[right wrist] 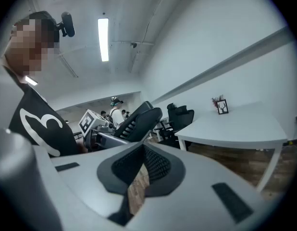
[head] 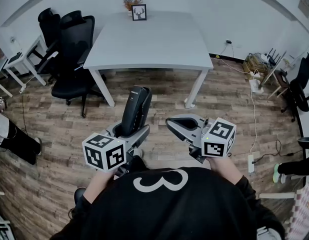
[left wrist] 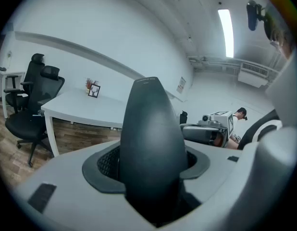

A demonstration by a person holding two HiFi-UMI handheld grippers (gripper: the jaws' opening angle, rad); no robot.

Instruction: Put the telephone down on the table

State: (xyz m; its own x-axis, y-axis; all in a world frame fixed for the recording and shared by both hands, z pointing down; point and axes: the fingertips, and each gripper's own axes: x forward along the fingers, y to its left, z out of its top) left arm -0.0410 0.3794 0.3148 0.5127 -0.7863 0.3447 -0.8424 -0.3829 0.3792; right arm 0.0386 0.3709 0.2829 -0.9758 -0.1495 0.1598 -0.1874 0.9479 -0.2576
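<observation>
A black telephone handset (head: 136,109) stands upright in my left gripper (head: 132,134), whose pads are shut on its lower part. In the left gripper view the telephone (left wrist: 151,143) fills the gap between the jaws and hides much of what lies ahead. To its right, my right gripper (head: 178,124) is at the same height, shut and holding nothing. In the right gripper view only a thin slit of floor shows between the pads (right wrist: 158,165), and the telephone (right wrist: 139,121) is at the left. Both grippers hang in the air over the wooden floor, short of the white table (head: 149,39).
A small framed picture (head: 139,12) and a dried plant stand at the table's far edge. Black office chairs (head: 74,49) crowd the table's left side. Cables and a power strip (head: 256,84) lie on the floor at the right. A person's legs show at the far left.
</observation>
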